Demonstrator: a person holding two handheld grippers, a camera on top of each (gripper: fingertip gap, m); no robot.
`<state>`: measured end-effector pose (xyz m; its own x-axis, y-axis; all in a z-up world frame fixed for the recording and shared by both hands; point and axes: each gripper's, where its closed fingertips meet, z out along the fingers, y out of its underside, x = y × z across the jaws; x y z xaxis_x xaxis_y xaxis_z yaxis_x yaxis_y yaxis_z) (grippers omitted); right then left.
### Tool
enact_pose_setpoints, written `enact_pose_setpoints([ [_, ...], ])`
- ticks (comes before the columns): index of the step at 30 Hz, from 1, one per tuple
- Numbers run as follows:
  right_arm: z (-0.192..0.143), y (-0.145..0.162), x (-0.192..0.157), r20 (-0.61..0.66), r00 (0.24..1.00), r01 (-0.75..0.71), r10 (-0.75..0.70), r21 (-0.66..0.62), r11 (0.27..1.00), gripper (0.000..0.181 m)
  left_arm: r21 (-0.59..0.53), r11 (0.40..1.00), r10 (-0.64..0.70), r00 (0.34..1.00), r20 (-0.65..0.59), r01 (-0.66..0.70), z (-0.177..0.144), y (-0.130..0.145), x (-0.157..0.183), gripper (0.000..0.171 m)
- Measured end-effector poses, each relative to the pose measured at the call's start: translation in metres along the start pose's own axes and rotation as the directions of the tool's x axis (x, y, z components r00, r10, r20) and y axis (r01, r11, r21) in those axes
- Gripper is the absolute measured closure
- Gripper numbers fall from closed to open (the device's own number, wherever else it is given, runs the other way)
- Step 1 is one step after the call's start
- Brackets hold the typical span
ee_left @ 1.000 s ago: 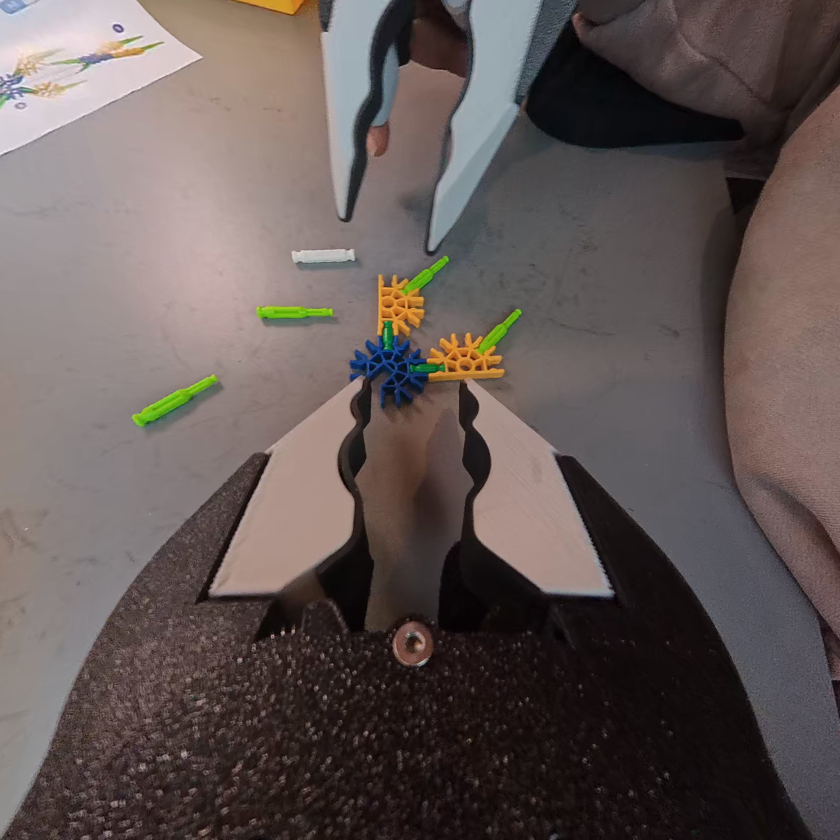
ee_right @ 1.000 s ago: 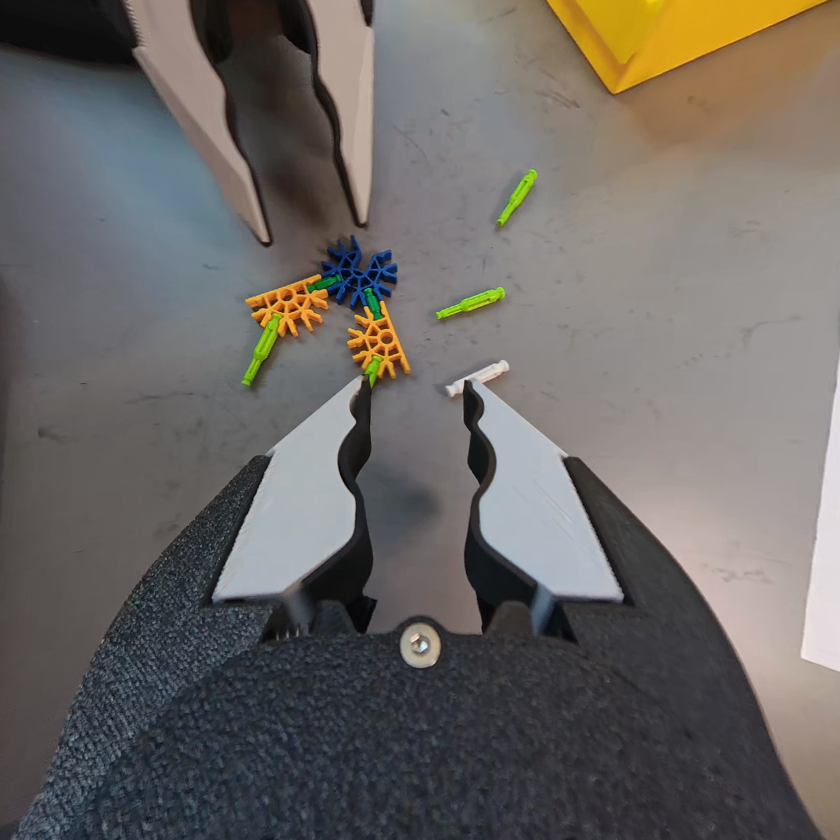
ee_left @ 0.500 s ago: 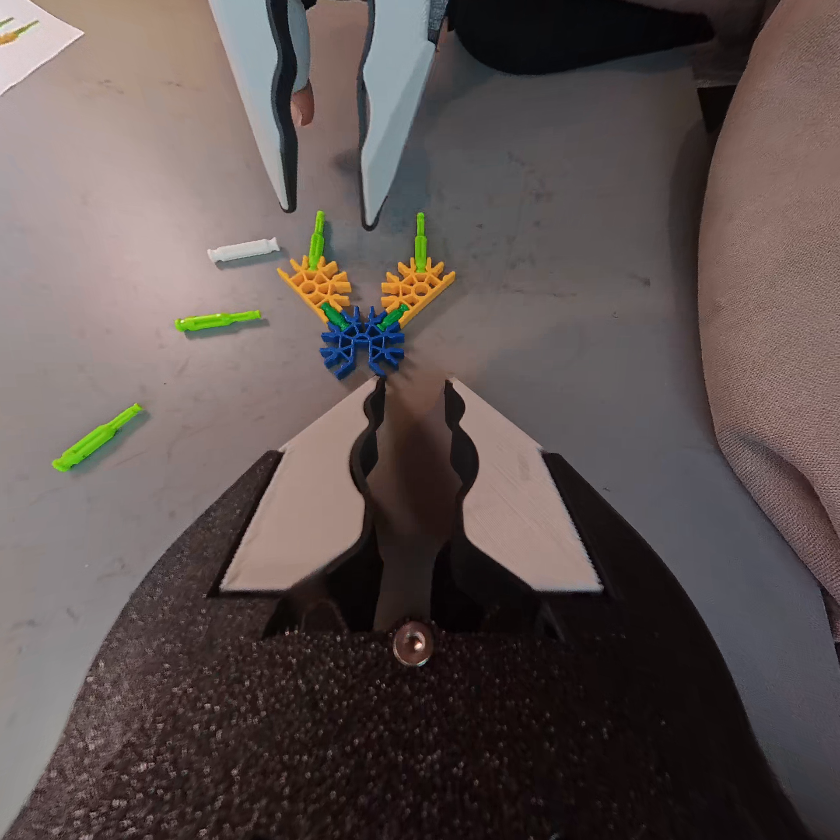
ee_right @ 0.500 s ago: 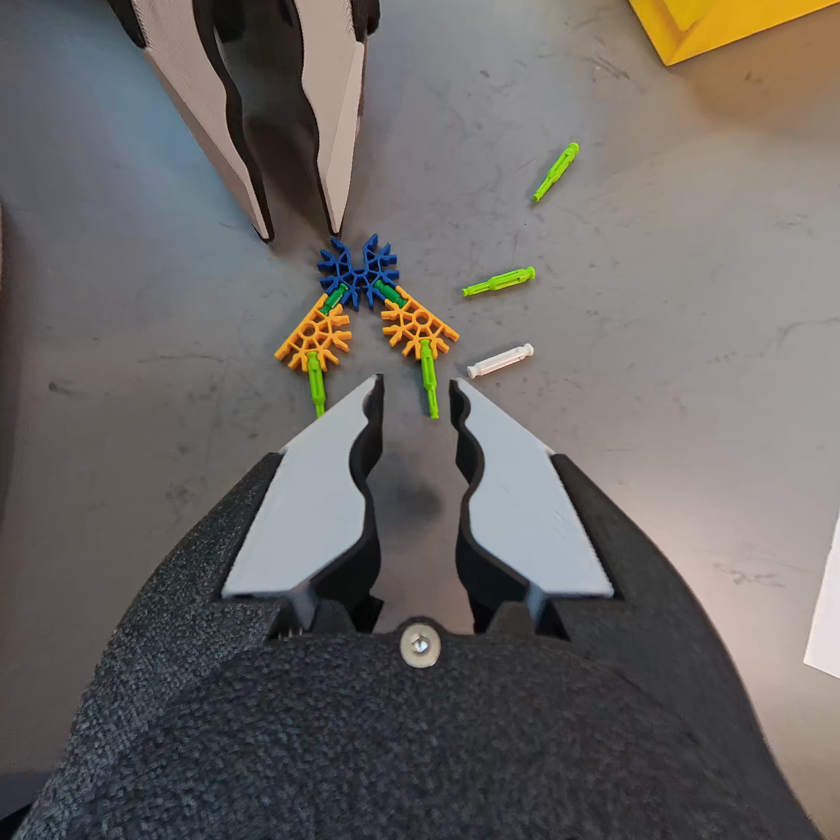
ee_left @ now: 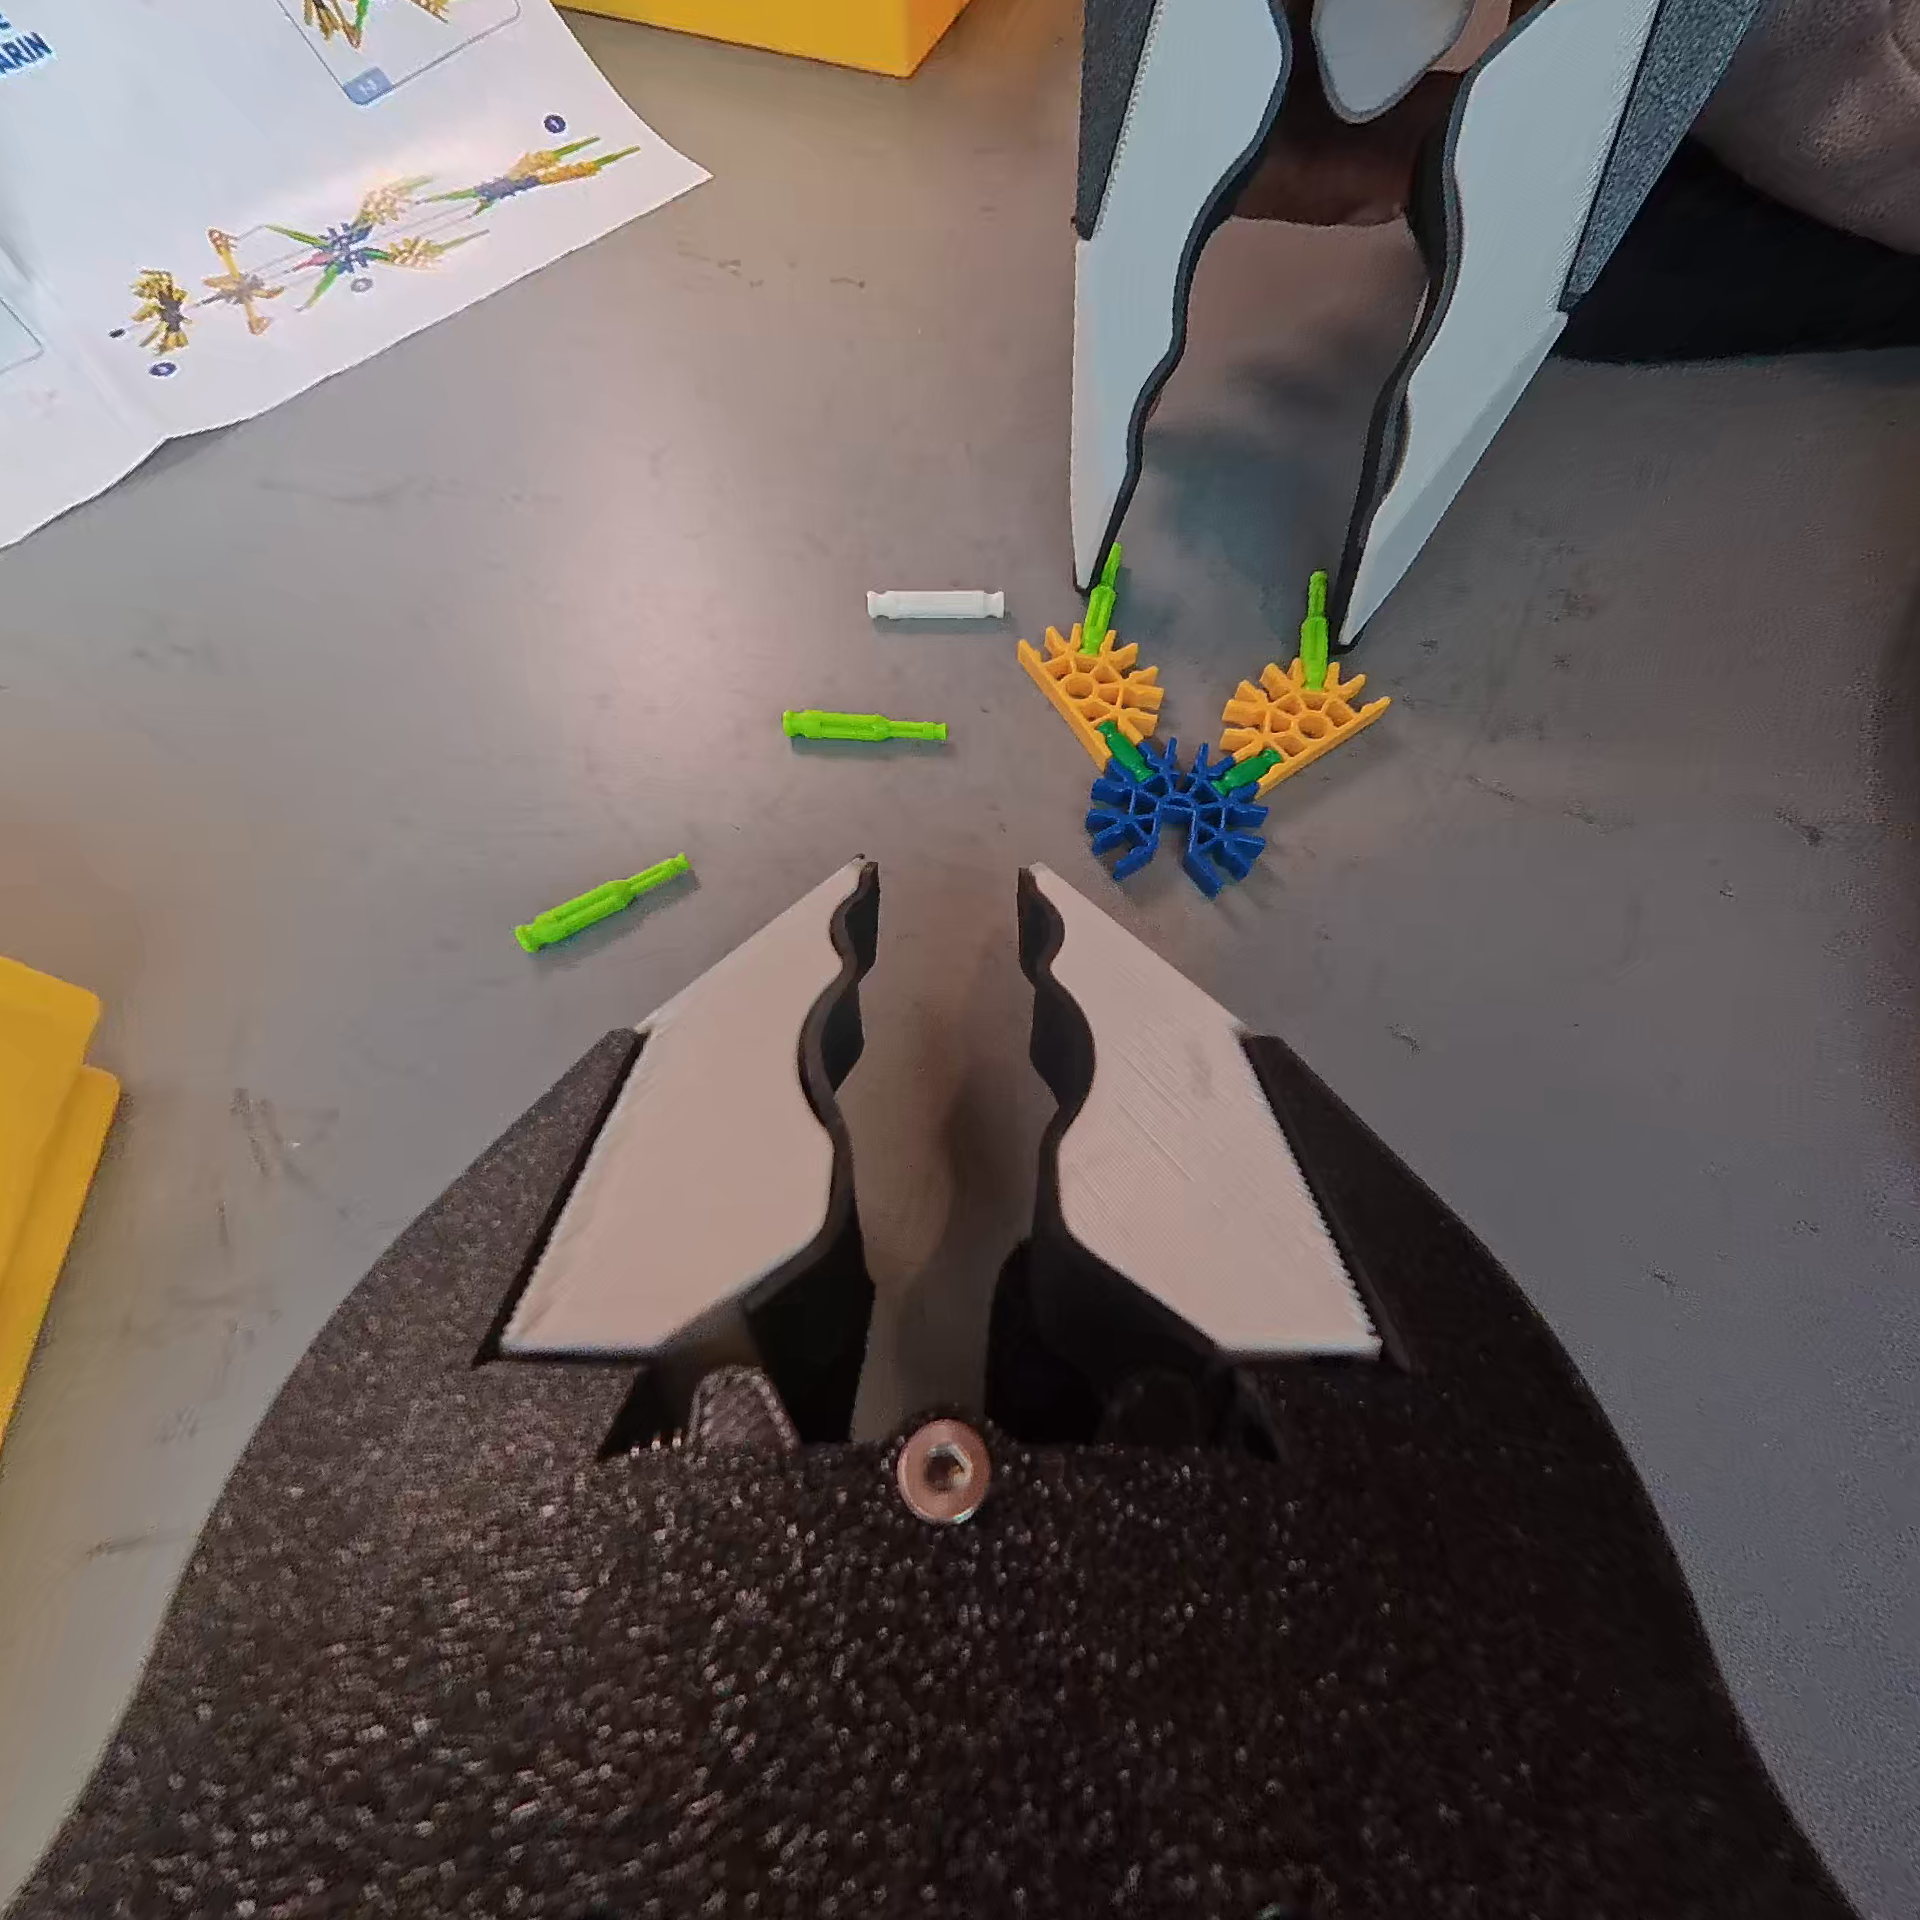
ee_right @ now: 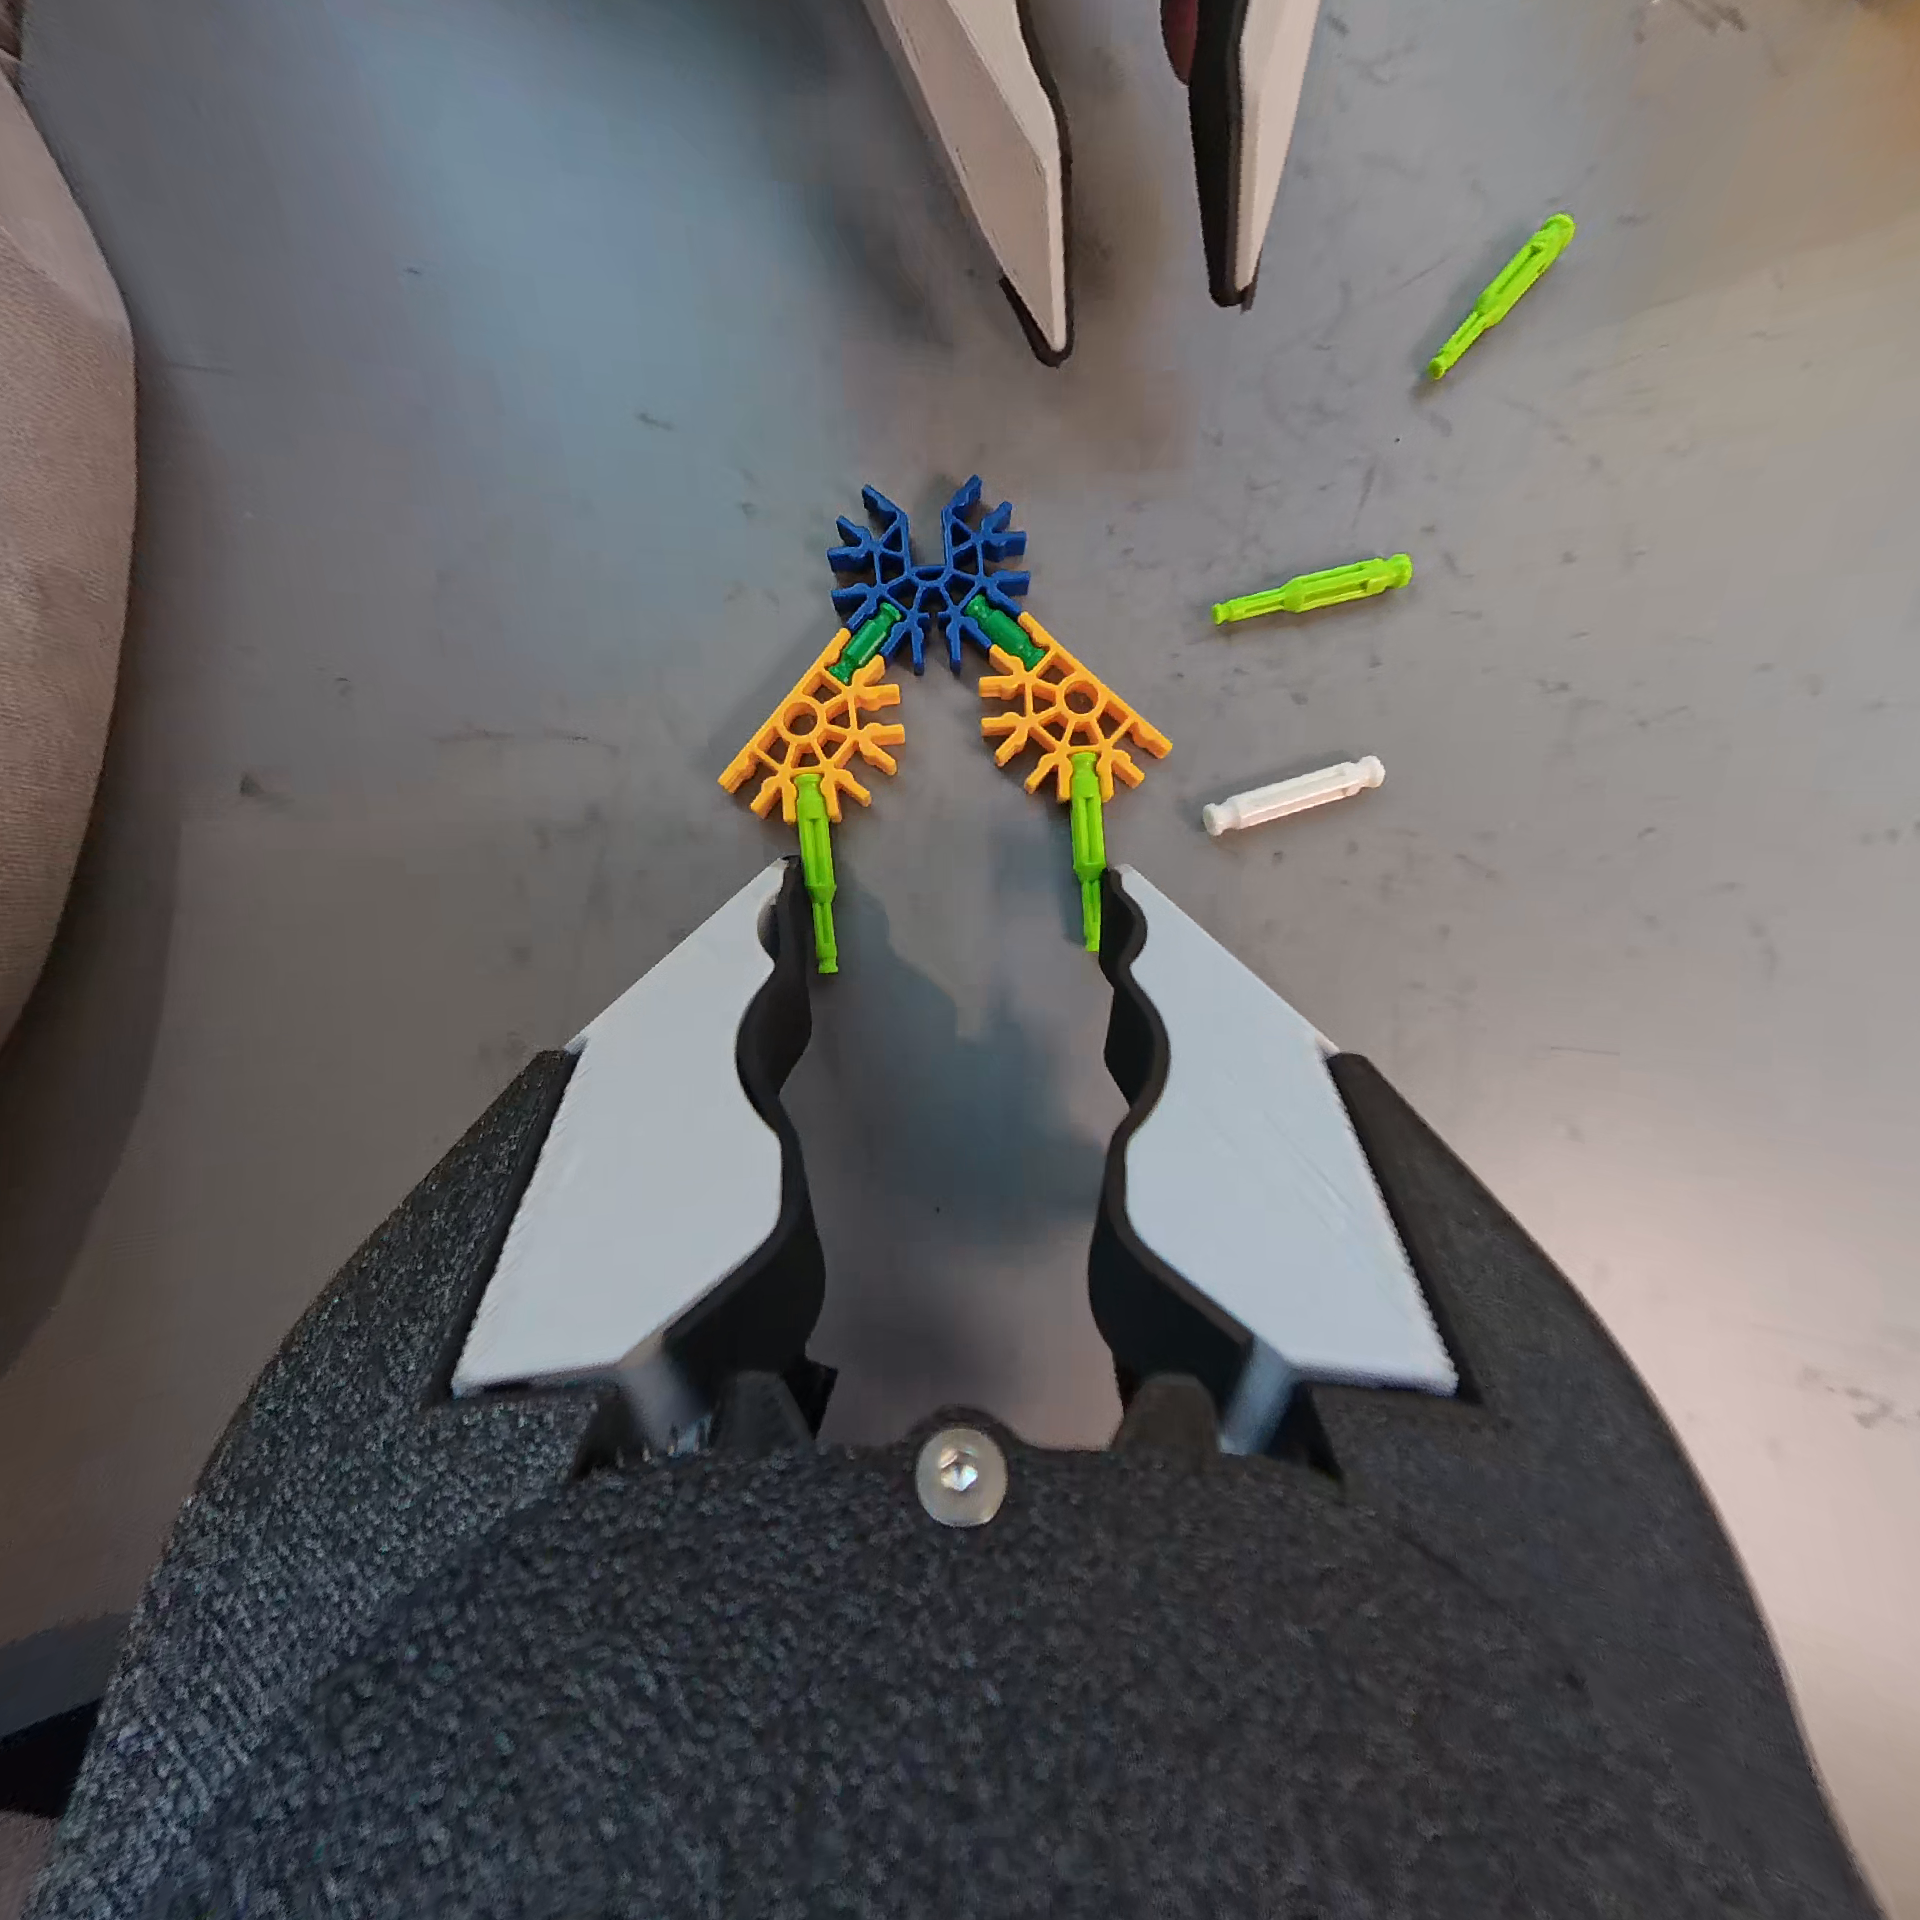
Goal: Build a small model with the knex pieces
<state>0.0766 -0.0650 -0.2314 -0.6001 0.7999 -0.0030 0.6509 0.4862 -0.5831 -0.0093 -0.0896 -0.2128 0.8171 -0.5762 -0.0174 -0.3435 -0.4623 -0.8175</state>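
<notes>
On the grey tabletop (ee_right: 416, 436), between the two hand-held tools, a small flat assembly is lying: a blue snowflake-shaped connector (ee_right: 928, 582) is joining two orange fan-shaped connectors (ee_right: 816, 732) through short dark-green rods, and a lime-green rod is sticking out of each orange piece. The right gripper (ee_right: 951, 883) is standing spread wide and holding nothing, its fingertips sitting just beside the free ends of the two protruding rods, one tip at each; whether they are touching cannot be told. The left gripper (ee_left: 945, 878) is hovering with its jaws parted and empty, nearest the blue connector and a loose lime rod (ee_left: 603, 902). Another loose lime rod (ee_left: 862, 725) and a white rod (ee_left: 935, 604) are lying close by, with an instruction sheet (ee_left: 260, 208) and a yellow box (ee_left: 790, 26) farther off. As a judgement, the risk is lying in those wide tips: a sideways nudge would probably be levering on a rod, twisting the light assembly across the smooth surface or popping a joint loose, and a sweep could be scattering the loose rods.
</notes>
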Motion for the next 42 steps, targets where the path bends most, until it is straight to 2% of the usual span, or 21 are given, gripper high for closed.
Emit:
enact_pose_setpoints([
  [9, -0.014, 0.019, 0.005, 0.013, 1.0, -0.028, 0.028, -0.02, 0.999, 0.126, -0.065, 0.998, 0.006, 1.0, -0.023, -0.008, 0.019, -0.007, -0.012, 0.144],
  [11, -0.016, 0.019, 0.006, 0.015, 0.999, -0.042, 0.042, -0.013, 0.999, 0.124, -0.094, 0.994, 0.053, 0.998, -0.028, -0.055, 0.023, -0.008, -0.016, 0.14],
  [14, -0.022, 0.016, 0.008, 0.02, 0.998, -0.057, 0.057, 0.025, 0.998, 0.124, -0.134, 0.965, 0.217, 0.973, -0.082, -0.226, 0.028, -0.012, -0.024, 0.141],
  [16, -0.025, 0.015, 0.01, 0.016, 0.997, -0.071, 0.071, 0.049, 0.996, 0.125, -0.215, 0.941, 0.24, 0.963, -0.121, -0.261, 0.03, -0.013, -0.034, 0.144],
  [18, -0.027, 0.017, 0.016, 0.005, 0.996, -0.093, 0.093, 0.069, 0.993, 0.126, -0.331, 0.913, 0.187, 0.966, -0.179, -0.238, 0.03, -0.012, -0.036, 0.143],
  [20, -0.029, 0.021, 0.023, -0.015, 0.993, -0.112, 0.113, 0.077, 0.991, 0.127, -0.348, 0.917, 0.145, 0.976, -0.162, -0.194, 0.031, -0.025, -0.04, 0.149],
  [22, -0.032, 0.028, 0.029, -0.04, 0.99, -0.131, 0.134, 0.074, 0.989, 0.127, -0.393, 0.919, -0.046, 0.983, -0.177, -0.027, 0.029, -0.029, -0.035, 0.151],
  [24, -0.035, 0.034, 0.03, -0.038, 0.987, -0.152, 0.155, 0.072, 0.986, 0.127, -0.424, 0.901, -0.198, 0.957, -0.212, 0.092, 0.031, -0.026, -0.025, 0.15],
  [28, -0.034, 0.038, 0.025, -0.022, 0.986, -0.163, 0.165, 0.067, 0.984, 0.128, -0.434, 0.881, -0.274, 0.951, -0.146, 0.188, 0.044, -0.015, -0.022, 0.142],
  [32, -0.029, 0.035, 0.02, -0.016, 0.99, -0.142, 0.143, 0.055, 0.988, 0.128, -0.409, 0.892, -0.244, 0.967, -0.076, 0.193, 0.05, -0.018, -0.024, 0.143],
  [37, -0.027, 0.034, 0.019, -0.025, 0.991, -0.127, 0.128, 0.041, 0.991, 0.128, -0.444, 0.895, -0.059, 0.998, -0.007, 0.05, 0.051, -0.013, -0.029, 0.152],
  [42, -0.027, 0.034, 0.02, -0.031, 0.991, -0.126, 0.127, 0.041, 0.991, 0.129, -0.417, 0.909, -0.003, 0.999, -0.052, -0.019, 0.05, -0.013, -0.019, 0.171],
])
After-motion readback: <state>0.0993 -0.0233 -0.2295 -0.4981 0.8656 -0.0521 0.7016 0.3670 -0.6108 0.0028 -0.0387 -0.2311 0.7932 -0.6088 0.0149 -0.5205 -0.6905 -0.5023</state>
